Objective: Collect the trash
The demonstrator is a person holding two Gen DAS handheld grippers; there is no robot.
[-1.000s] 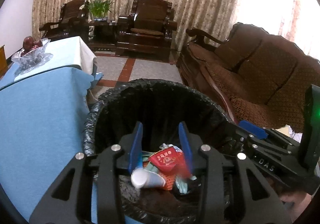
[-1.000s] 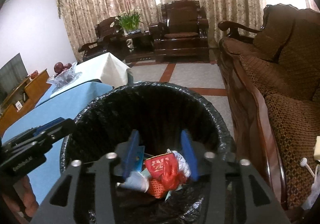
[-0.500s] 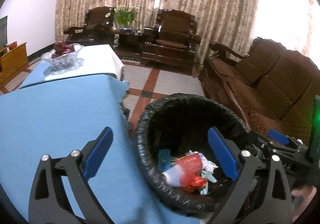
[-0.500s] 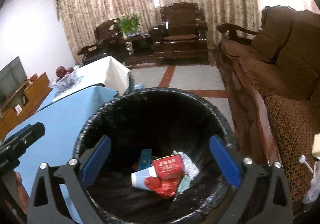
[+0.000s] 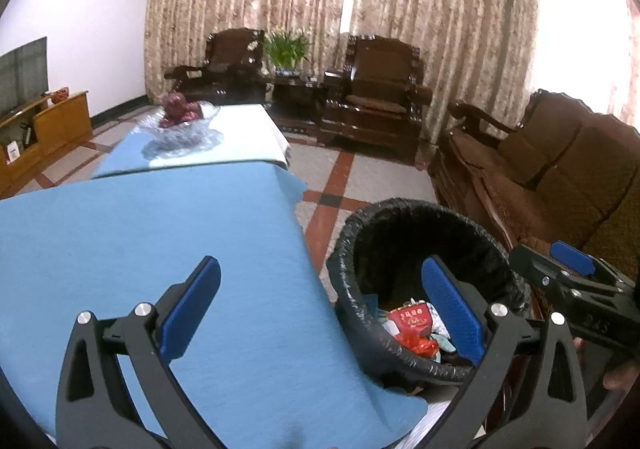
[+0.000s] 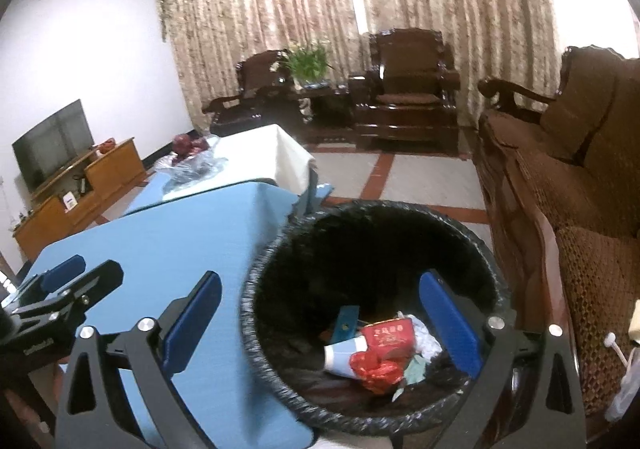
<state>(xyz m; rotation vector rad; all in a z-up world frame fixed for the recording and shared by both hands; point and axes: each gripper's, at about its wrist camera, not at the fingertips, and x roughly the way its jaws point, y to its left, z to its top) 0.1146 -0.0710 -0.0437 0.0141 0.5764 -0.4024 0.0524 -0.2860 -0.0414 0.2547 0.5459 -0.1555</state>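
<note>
A: Which step is in hand?

B: The drop into the bin (image 6: pixel 368 217) looks finished. In the right wrist view the trash is seen at the bin's bottom, lower centre of the frame: a red box (image 6: pixel 390 335), a white cup (image 6: pixel 344 355), a red wrapper (image 6: pixel 374 369) and crumpled paper (image 6: pixel 426 341).

A: How are the grippers set?

B: Both are spread wide with nothing between the pads. The left gripper (image 5: pixel 320 313) is held across the blue cloth (image 5: pixel 140 241) and the bin's near rim. The right gripper (image 6: pixel 320 323) is held above the bin mouth. Its jaws, like the left's, have just been opening.

A: What differs from a second ago?

B: Then, both pairs of jaws were seen close together, low inside the bin, around the red box and cup. Now that trash is released, and both views are raised and pulled back. The left view is swung toward the table, so the bin sits at lower right.

A: What is called for next?

B: Probably a search for more litter. None is seen on the cloth; only a glass bowl (image 5: pixel 180 129) of fruit is shown at upper left. If nothing is found, the task may be judged nearly done.
</note>
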